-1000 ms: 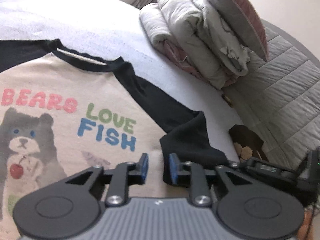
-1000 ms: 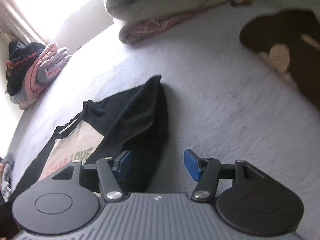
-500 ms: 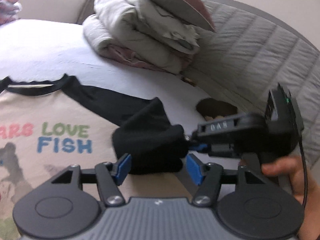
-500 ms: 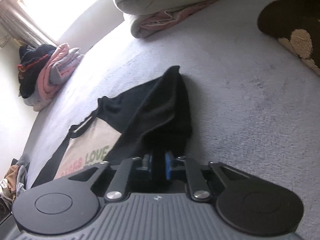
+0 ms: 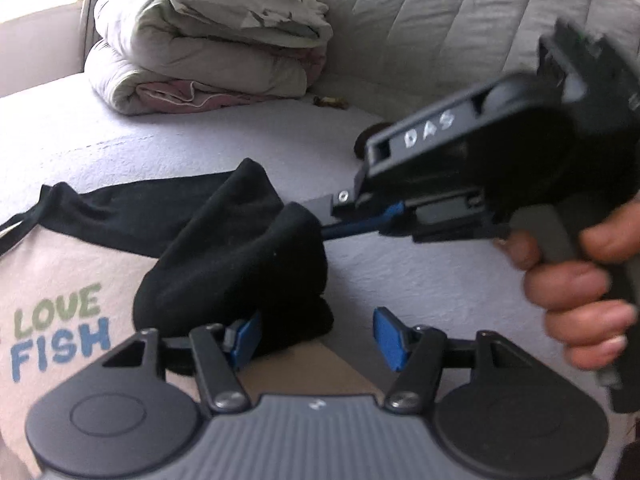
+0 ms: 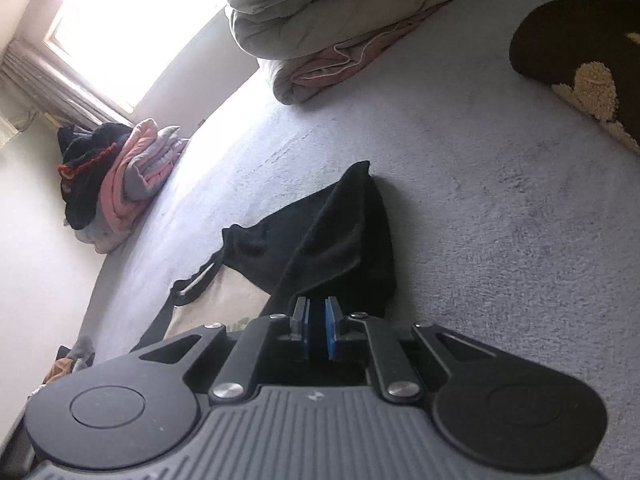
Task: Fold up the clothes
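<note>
While the black sleeve [image 5: 236,248] of the shirt [image 5: 60,288] is bunched up off the bed [image 5: 160,136], the step in hand looks like the sleeve fold: cuff end gets carried in over the cream chest. Left wrist view: left gripper [image 5: 316,338] has its blue pads apart, nothing clamped; the near-left pad sits against the low edge of the bunched sleeve, the right pad over bare sheet and shirt hem. The right gripper [image 5: 326,230] comes in from the right, held by a hand [image 5: 580,280], its tips pinched on the sleeve's right edge. Shirt lies left and near, "LOVE FISH" print up; folded duvet [image 5: 208,48] far. Right wrist view: right gripper [image 6: 316,330] pads nearly together with black sleeve [image 6: 340,240] cloth between them, so clamped on it. Sleeve peaks just beyond, shirt to the left, clothes pile [image 6: 116,172] far left. Next move probably needs the right side to drag the sleeve left across the chest and lay it flat, left side clear or pinning the shoulder.
</note>
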The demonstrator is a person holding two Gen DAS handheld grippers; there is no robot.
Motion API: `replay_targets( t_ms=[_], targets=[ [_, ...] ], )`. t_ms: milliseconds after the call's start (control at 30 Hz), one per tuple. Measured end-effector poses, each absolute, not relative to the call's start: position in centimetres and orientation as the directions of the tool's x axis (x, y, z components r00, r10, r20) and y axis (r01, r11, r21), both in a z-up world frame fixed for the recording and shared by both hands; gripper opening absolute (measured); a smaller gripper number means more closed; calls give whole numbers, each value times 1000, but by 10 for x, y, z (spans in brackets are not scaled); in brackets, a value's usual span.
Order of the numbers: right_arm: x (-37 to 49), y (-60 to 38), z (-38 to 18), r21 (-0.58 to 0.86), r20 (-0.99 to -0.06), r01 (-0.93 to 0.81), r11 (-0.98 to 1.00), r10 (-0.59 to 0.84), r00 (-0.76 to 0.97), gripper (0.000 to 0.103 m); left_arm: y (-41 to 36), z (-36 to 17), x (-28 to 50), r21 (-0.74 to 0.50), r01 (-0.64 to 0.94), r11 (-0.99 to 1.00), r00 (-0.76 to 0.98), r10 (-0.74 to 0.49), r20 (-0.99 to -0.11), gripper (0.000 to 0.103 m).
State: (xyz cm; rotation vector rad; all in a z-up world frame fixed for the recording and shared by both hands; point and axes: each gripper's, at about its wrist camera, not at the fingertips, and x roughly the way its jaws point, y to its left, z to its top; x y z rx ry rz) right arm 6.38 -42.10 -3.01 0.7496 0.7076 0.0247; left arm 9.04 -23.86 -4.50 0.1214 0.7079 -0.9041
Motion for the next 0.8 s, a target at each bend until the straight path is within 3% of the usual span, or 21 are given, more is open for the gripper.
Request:
replay_targets(
  t_ms=[100, 233, 300, 433, 600, 700, 800],
  targets=[
    [64, -422, -30, 637, -577, 223, 738, 264, 773, 10, -245, -50, 94, -171, 741, 649, 423, -650, -631, 54],
    [63, -428, -32, 648, -577, 242, 722, 258, 775, 10, -239, -50, 101, -199, 706, 679, 439, -641, -630, 26],
    [62, -431, -32, 656, -575, 254, 711, 251, 779, 12, -233, -49, 105, -246, 684, 687, 436, -654, -618, 17],
    [57, -440, -33, 670, -573, 300, 680, 216, 791, 16, -208, -37, 109, -406, 606, 684, 444, -715, -540, 11],
    [54, -447, -33, 683, -567, 320, 657, 200, 799, 22, -156, -19, 112, -679, 428, 597, 510, -779, -364, 10],
    [55, -443, -32, 671, -570, 312, 673, 199, 798, 35, -126, -9, 111, -741, 348, 573, 591, -749, -301, 10],
    [58, -436, -31, 647, -584, 301, 700, 201, 787, 36, -99, -1, 108, -750, 287, 597, 669, -685, -289, 10]
  ],
)
